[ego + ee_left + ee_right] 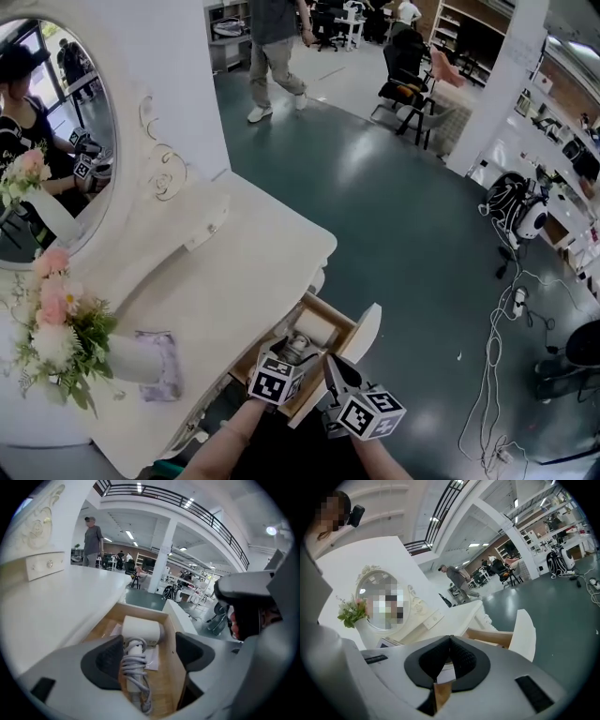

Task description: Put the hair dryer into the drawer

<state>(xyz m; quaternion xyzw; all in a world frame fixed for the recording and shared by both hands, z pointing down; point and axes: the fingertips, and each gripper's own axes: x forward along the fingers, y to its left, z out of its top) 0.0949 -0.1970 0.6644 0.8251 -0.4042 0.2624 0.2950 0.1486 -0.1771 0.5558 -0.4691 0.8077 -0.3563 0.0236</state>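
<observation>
Looking down, we see a white bench (234, 272) on the left, standing on a dark glossy floor (403, 234) in a large open room. At its far left an oval mirror (56, 141) rises in a carved white frame. Near that stands a white vase of pink and white flowers (52, 328), with a lilac cloth (164, 366) just beside it.

At the bench's near right edge a wooden drawer (333, 314) stands pulled out, its white front panel (361, 342) jutting over the floor. The hair dryer (140, 630) lies inside the drawer, white, with its cord wound round the handle and a sheet of paper under it.

Our left hand-held gripper (150, 641) hangs above the drawer with its jaws wide apart. The dryer shows between them, but the pads do not touch it. Just to the right, our right hand-held gripper (450, 644) has its jaws closed together on nothing.

Farther off, a person (272, 56) walks across the floor. To the right are office chairs (408, 84), a white pillar (502, 84) and loose cables (497, 347) trailing on the floor.
</observation>
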